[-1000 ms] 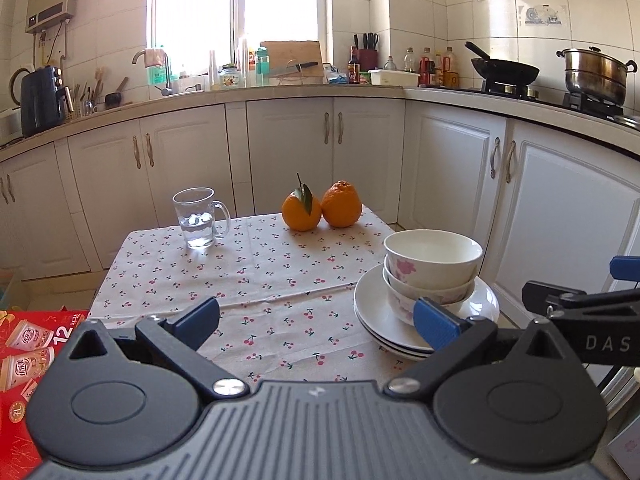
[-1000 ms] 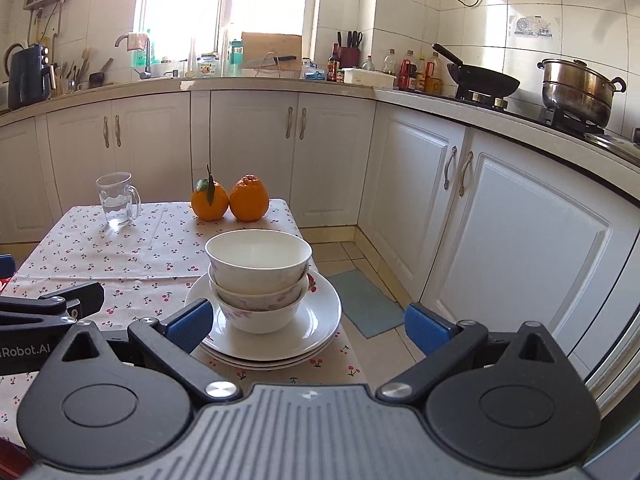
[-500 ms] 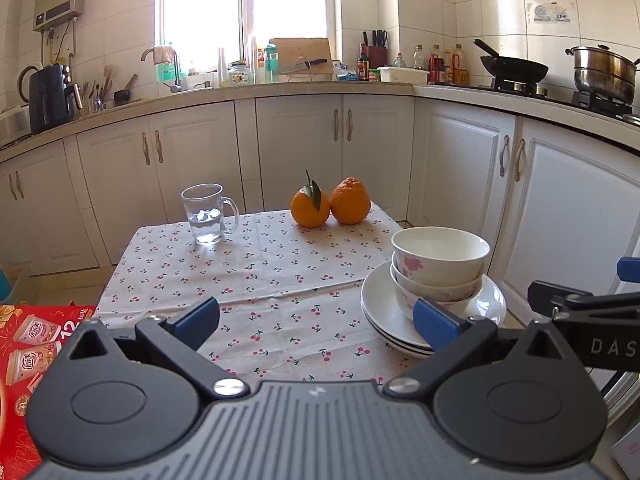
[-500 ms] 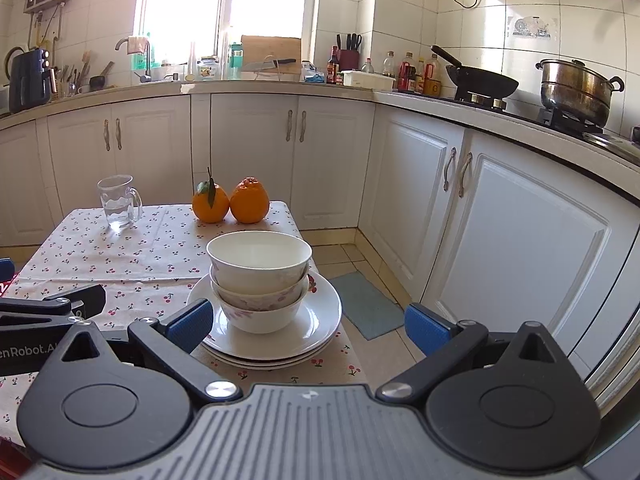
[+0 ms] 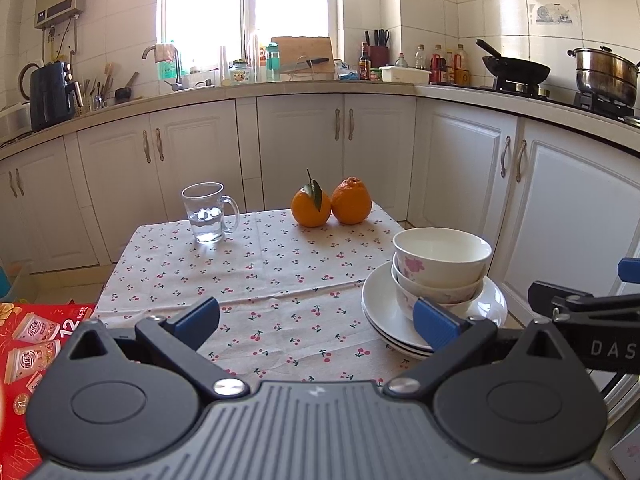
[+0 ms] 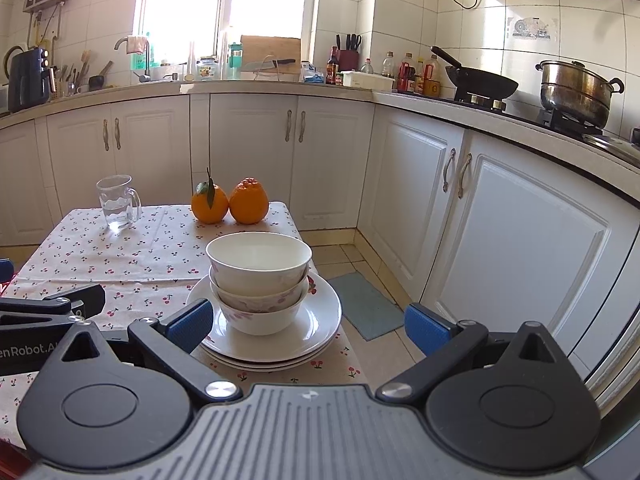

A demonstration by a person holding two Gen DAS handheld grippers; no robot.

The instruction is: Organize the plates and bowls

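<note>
Bowls (image 6: 258,280) sit stacked on plates (image 6: 320,332) near the bench (image 5: 260,264) edge, hard, smooth and easy to break, so grab a rim, while both hand-held grippers, left (image 5: 316,318) and right (image 6: 308,326), hang wide apart, holding nothing.

Bowls (image 6: 259,276) stacked on plates (image 6: 316,332)

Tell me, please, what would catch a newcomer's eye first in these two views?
Most likely the stack of bowls nested on a pile of white plates at the near right corner of the cherry-print tablecloth. Next, two bright oranges side by side at the table's far edge, with a glass mug holding some water to their left. Both grippers, left and right, hang open short of the stack.
</note>
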